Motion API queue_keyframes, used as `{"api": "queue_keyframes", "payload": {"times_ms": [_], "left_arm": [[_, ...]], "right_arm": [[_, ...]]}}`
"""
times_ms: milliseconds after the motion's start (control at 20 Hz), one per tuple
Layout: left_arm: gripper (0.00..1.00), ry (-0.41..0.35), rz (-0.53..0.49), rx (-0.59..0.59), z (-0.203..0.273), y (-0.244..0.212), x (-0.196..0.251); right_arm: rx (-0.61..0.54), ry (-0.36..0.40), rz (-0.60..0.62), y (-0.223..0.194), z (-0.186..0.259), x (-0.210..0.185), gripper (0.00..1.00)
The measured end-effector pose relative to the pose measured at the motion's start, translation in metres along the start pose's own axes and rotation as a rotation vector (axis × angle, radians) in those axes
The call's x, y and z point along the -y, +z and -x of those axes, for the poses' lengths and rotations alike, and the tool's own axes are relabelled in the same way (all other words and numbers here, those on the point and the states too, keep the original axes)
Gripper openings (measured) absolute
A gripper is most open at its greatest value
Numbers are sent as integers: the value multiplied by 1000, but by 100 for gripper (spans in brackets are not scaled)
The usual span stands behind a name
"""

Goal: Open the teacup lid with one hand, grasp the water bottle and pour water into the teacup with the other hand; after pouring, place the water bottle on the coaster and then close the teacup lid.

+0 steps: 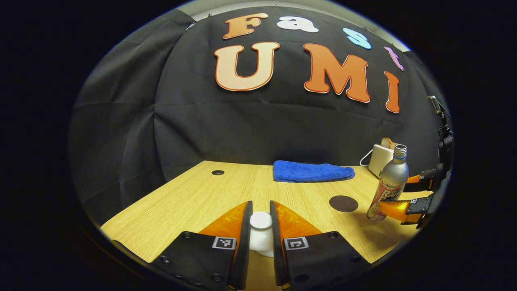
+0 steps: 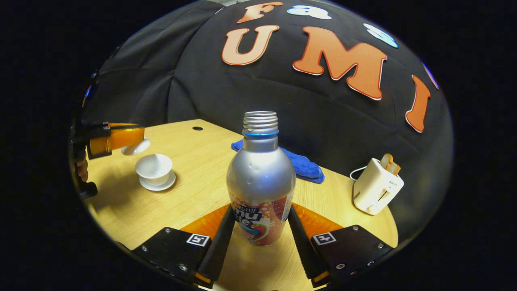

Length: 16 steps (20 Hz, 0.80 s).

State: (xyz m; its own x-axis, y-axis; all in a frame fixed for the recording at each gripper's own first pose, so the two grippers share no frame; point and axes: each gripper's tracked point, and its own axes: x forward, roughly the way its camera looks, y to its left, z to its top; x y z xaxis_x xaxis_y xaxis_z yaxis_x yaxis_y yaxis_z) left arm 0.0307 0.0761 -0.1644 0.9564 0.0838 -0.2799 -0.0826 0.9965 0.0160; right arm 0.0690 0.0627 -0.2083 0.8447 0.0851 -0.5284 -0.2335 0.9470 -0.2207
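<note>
In the left gripper view, the left gripper [image 1: 261, 238] is holding the white lid [image 1: 261, 234] by its knob, both fingers pressing against it from either side. In the right gripper view that same gripper [image 2: 121, 137] is hanging just above the cup [image 2: 154, 168], with the lid [image 2: 136, 147] lifted clear and tilted over the cup's far rim. The cup is sitting open on its saucer [image 2: 158, 185] on the wooden table [image 2: 194, 178].

The right gripper [image 2: 260, 230] is closing on the bottle [image 2: 260, 182], its two fingers pressing the lower body from both sides. The bottle is standing upright with its threaded neck uncapped. In the left gripper view the bottle [image 1: 388, 184] is showing to the right of the dark round coaster [image 1: 343, 203], near it but not on it, with the right gripper [image 1: 400, 202] clamping its lower half; its base looks close to the table, though whether it is touching cannot be told.

Behind the coaster a folded blue towel [image 1: 313, 171] is lying against the wall. A white toaster [image 1: 381, 158] with bread in its slot is standing behind the bottle.
</note>
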Motion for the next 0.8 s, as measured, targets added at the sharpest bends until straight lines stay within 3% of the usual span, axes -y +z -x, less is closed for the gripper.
{"api": "queue_keyframes", "payload": {"times_ms": [550, 600, 700, 750, 800], "left_arm": [[29, 59, 11, 11, 22, -1, -40], [29, 65, 12, 9, 24, -2, -43], [27, 76, 12, 9, 27, -3, -50], [27, 81, 11, 11, 29, -3, -53], [29, 85, 9, 11, 30, -3, -55]], "right_arm": [[12, -63, 296, 26, -5, -3, 78], [19, -67, 326, 29, -6, -3, 82], [31, -75, 385, 33, -4, -6, 78], [37, -81, 416, 36, -3, -9, 82], [44, -86, 448, 39, -5, -11, 78]]}}
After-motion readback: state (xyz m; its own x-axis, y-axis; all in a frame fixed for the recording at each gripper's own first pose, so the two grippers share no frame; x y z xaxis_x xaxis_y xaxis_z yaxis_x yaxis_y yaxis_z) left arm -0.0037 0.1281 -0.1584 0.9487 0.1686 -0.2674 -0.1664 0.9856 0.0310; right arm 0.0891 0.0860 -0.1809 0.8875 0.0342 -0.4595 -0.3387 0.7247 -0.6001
